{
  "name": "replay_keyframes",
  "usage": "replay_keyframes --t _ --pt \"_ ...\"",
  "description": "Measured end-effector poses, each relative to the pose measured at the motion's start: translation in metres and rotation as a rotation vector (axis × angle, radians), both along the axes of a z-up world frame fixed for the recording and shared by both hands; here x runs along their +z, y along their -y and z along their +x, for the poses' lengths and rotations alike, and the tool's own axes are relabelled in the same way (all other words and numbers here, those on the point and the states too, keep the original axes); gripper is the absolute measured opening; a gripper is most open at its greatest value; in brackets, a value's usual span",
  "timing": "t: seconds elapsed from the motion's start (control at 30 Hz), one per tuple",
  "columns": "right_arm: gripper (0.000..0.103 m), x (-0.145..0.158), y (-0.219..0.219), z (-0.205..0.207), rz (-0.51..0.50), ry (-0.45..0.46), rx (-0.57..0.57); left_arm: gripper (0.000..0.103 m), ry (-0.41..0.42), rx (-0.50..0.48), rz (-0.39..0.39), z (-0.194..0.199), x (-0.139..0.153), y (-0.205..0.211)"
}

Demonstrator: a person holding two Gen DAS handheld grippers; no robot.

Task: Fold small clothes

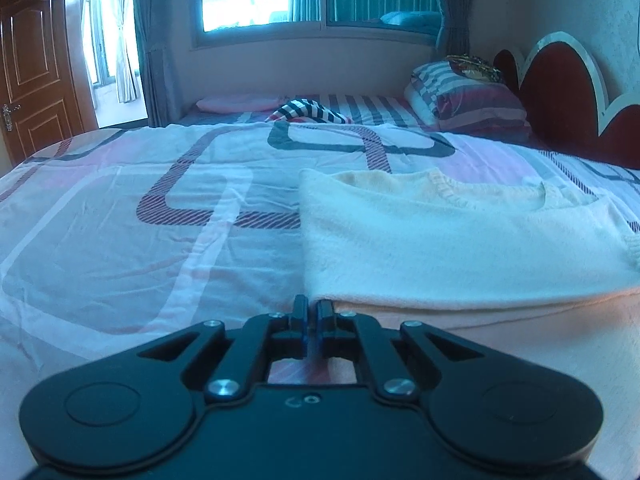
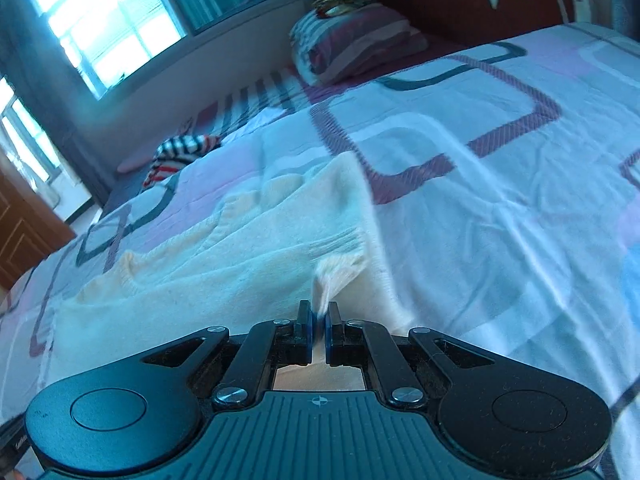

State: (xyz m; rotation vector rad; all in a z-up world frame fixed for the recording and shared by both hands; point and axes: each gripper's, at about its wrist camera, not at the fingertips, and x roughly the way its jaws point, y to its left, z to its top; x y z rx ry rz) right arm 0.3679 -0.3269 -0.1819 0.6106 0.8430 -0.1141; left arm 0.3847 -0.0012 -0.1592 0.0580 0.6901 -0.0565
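Observation:
A cream knitted top [image 1: 460,240] lies partly folded on the patterned bedspread [image 1: 140,220]. My left gripper [image 1: 313,306] is shut at the near left corner of the top's folded edge; I cannot tell whether cloth is pinched. In the right wrist view the same top [image 2: 208,264] stretches away to the left. My right gripper [image 2: 319,312] is shut on a ribbed cream edge [image 2: 340,272] of the top, which rises from between the pads.
A striped dark-and-white garment [image 1: 308,112] lies at the far side of the bed, also in the right wrist view [image 2: 180,148]. A striped pillow [image 1: 464,96] rests by the red headboard [image 1: 560,92]. A window and a wooden door [image 1: 32,80] stand beyond.

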Motion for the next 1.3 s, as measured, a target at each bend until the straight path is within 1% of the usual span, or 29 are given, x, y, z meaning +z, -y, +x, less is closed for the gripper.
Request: replay_keyframes --t 0.13,0.2,0.23,0.27,0.33,0.37,0.4,0.43,0.47,0.53,0.63,0.67,0.7,0.73,0.77,0.8,0.83,0.87,0.93,0.97,1.0,1.03,1.13,1.17,1.2,1.23,1.3 --pt "0.003 -0.002 0.011 -0.004 0.017 -0.011 -0.023 0.004 -0.007 -0.007 -0.001 -0.002 0.002 -0.001" --pt "0.004 0.003 0.017 -0.007 0.027 0.003 -0.039 0.009 -0.021 -0.016 -0.004 -0.004 0.005 -0.003" --pt "0.005 0.006 0.020 -0.007 0.029 0.009 -0.042 0.014 -0.030 -0.019 -0.008 -0.006 0.007 -0.004" --pt "0.007 0.008 0.021 -0.007 0.022 0.018 -0.043 0.016 -0.037 -0.019 -0.014 -0.008 0.010 -0.006" --pt "0.012 0.016 0.022 -0.004 -0.028 0.038 -0.046 0.018 -0.044 -0.015 -0.032 -0.011 0.015 -0.011" --pt "0.022 0.018 0.022 -0.002 -0.044 0.049 -0.047 0.019 -0.044 -0.010 -0.046 -0.013 0.018 -0.013" --pt "0.040 0.019 0.022 0.000 -0.051 0.053 -0.044 0.019 -0.039 -0.008 -0.057 -0.014 0.022 -0.015" --pt "0.047 0.018 0.021 0.005 -0.058 0.049 -0.036 0.021 -0.032 -0.007 -0.064 -0.014 0.025 -0.015" --pt "0.048 0.017 0.019 0.009 -0.071 0.047 -0.026 0.021 -0.024 -0.005 -0.070 -0.014 0.028 -0.014" --pt "0.048 0.012 0.010 0.018 -0.125 0.027 0.018 0.026 -0.024 -0.005 -0.082 -0.006 0.032 -0.011" --pt "0.048 0.003 -0.001 0.027 -0.171 0.006 0.060 0.027 -0.032 0.009 -0.096 0.012 0.034 -0.004" --pt "0.045 0.001 -0.005 0.028 -0.184 0.004 0.068 0.028 -0.032 0.015 -0.094 0.018 0.034 -0.002" --pt "0.034 0.001 -0.008 0.029 -0.202 0.008 0.078 0.030 -0.036 0.016 -0.091 0.024 0.034 0.001" --pt "0.029 0.001 -0.012 0.030 -0.222 0.015 0.088 0.032 -0.044 0.011 -0.090 0.031 0.033 0.003" --pt "0.020 0.001 -0.014 0.031 -0.240 0.019 0.097 0.034 -0.053 0.010 -0.087 0.039 0.031 0.006" --pt "0.018 0.001 -0.016 0.032 -0.254 0.021 0.107 0.036 -0.060 0.012 -0.080 0.046 0.029 0.008" --pt "0.017 0.000 -0.018 0.034 -0.261 0.021 0.122 0.037 -0.063 0.023 -0.072 0.052 0.027 0.009" --pt "0.013 0.000 -0.018 0.035 -0.264 0.025 0.125 0.038 -0.064 0.042 -0.066 0.059 0.025 0.009" --pt "0.010 0.002 -0.016 0.036 -0.273 0.052 0.117 0.042 -0.064 0.080 -0.066 0.069 0.022 0.005" --pt "0.004 0.006 -0.014 0.036 -0.282 0.075 0.107 0.044 -0.064 0.095 -0.069 0.074 0.020 0.003" --pt "0.004 0.008 -0.013 0.036 -0.292 0.092 0.100 0.047 -0.068 0.105 -0.074 0.079 0.018 0.001" --pt "0.004 0.006 -0.013 0.037 -0.302 0.087 0.098 0.051 -0.079 0.108 -0.077 0.085 0.015 0.000" --pt "0.004 -0.009 -0.014 0.044 -0.336 0.011 0.130 0.053 -0.114 0.093 -0.093 0.099 0.005 -0.003" --pt "0.004 -0.011 -0.014 0.044 -0.340 0.005 0.134 0.053 -0.114 0.096 -0.100 0.101 0.003 -0.003" --pt "0.004 -0.008 -0.013 0.041 -0.350 0.018 0.116 0.053 -0.110 0.098 -0.107 0.104 0.002 -0.005" --pt "0.004 -0.005 -0.012 0.038 -0.356 0.034 0.095 0.053 -0.106 0.100 -0.117 0.105 0.001 -0.006" --pt "0.004 0.005 -0.012 0.036 -0.355 0.080 0.077 0.044 -0.091 0.113 -0.129 0.107 -0.001 -0.009"
